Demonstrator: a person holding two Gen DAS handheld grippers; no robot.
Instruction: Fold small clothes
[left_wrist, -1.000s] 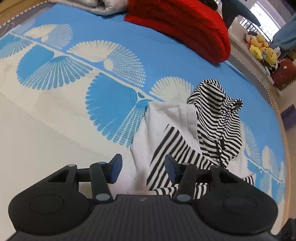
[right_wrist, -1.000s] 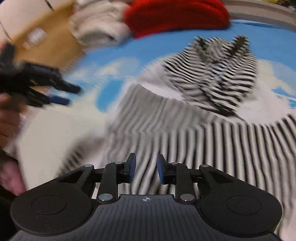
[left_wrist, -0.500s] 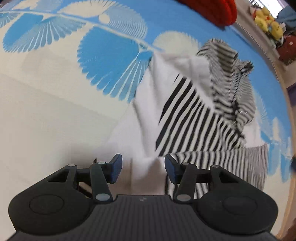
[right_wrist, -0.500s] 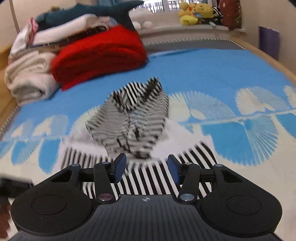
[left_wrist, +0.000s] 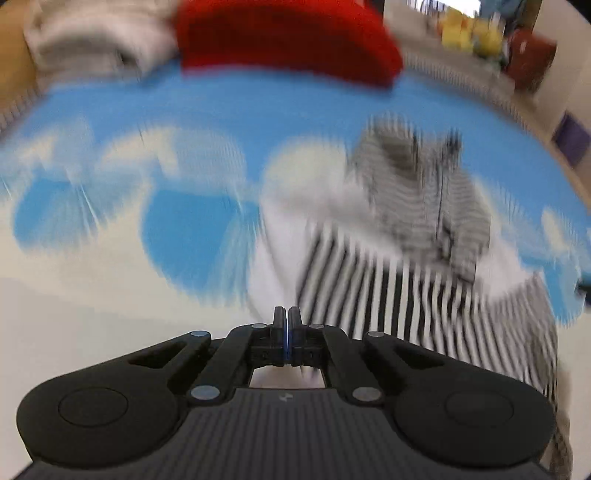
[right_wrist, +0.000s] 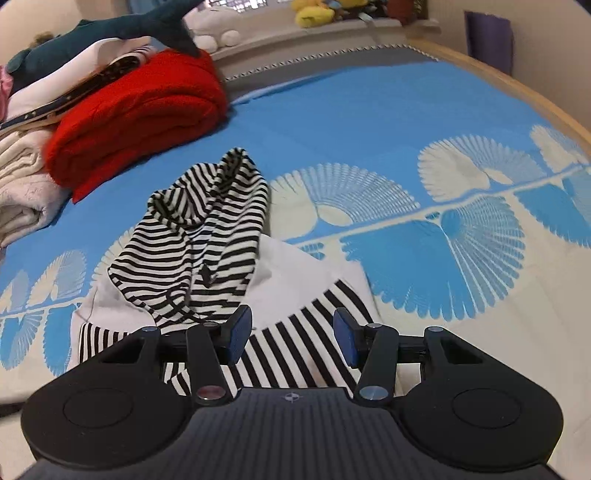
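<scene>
A small white hooded garment with black stripes (right_wrist: 207, 240) lies on the blue and cream patterned bedspread (right_wrist: 369, 122), hood towards the far side. In the blurred left wrist view the garment (left_wrist: 406, 266) lies ahead and to the right. My left gripper (left_wrist: 287, 317) is shut, fingers pressed together at the garment's near left edge; I cannot tell whether cloth is between them. My right gripper (right_wrist: 291, 332) is open, low over the striped lower part of the garment, with cloth showing between the fingers.
A folded red blanket (right_wrist: 140, 110) and a stack of pale folded clothes (right_wrist: 22, 184) sit at the far left of the bed. A dark plush shark (right_wrist: 110, 29) lies on the stack. Plush toys (right_wrist: 314, 11) line the window sill. The bed's wooden edge (right_wrist: 517, 88) runs along the right.
My left gripper has closed from wide open and swung, blurring its view. My right gripper stayed open and settled lower over the striped hem.
</scene>
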